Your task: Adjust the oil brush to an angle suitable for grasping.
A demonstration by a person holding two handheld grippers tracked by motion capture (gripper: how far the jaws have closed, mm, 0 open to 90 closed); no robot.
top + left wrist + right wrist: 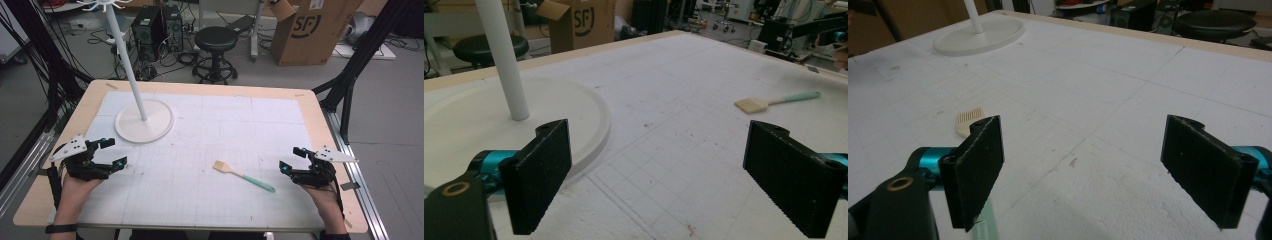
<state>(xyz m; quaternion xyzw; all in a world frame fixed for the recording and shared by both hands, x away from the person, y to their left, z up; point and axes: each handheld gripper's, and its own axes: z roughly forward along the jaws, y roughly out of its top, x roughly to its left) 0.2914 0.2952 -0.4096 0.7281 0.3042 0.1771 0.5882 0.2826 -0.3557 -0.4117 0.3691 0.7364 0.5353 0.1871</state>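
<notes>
The right gripper (pixel 290 159) is hovering wide open and empty just beside the brush (pixel 243 175), presumably staging a pickup. The left gripper (pixel 112 152) is idling, equally open and empty, near the stand base (pixel 144 121).

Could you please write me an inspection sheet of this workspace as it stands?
Surface: wooden table under a white gridded mat, scuffed.
Job's things: brush, pale bristles, mint handle, lying flat near the right hand-held gripper.
Clutter: white stand, round base and upright pole, far left on the mat.
Grippers: left hand-held gripper and right one both open, holding nothing.
Cables: bundles on the floor beyond the table.
Surroundings: black stool, cardboard box, computer towers.
</notes>
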